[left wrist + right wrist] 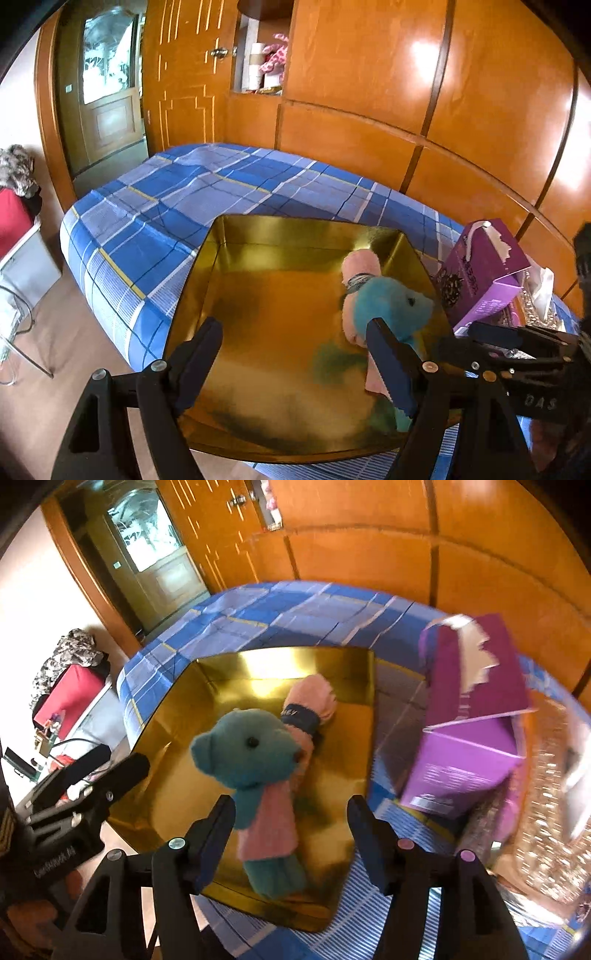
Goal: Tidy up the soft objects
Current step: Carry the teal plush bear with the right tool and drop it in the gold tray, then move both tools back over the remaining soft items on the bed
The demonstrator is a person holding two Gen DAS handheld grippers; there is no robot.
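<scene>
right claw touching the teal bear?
Apart. The right wrist view shows the right claw open, with golden tray visible between each finger and the teal bear.

A purple box point(480, 273) sits at right on the blue plaid bedspread point(177, 206); wooden wardrobe panels point(369, 74) fill the top.

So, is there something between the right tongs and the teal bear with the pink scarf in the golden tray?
Nothing visible stands between. The right tongs are open above the shiny golden metal tray, and the teal plush bear with the pink scarf lies directly ahead between their fingers. The purple cardboard box stands off to the right, outside the tray.
</scene>
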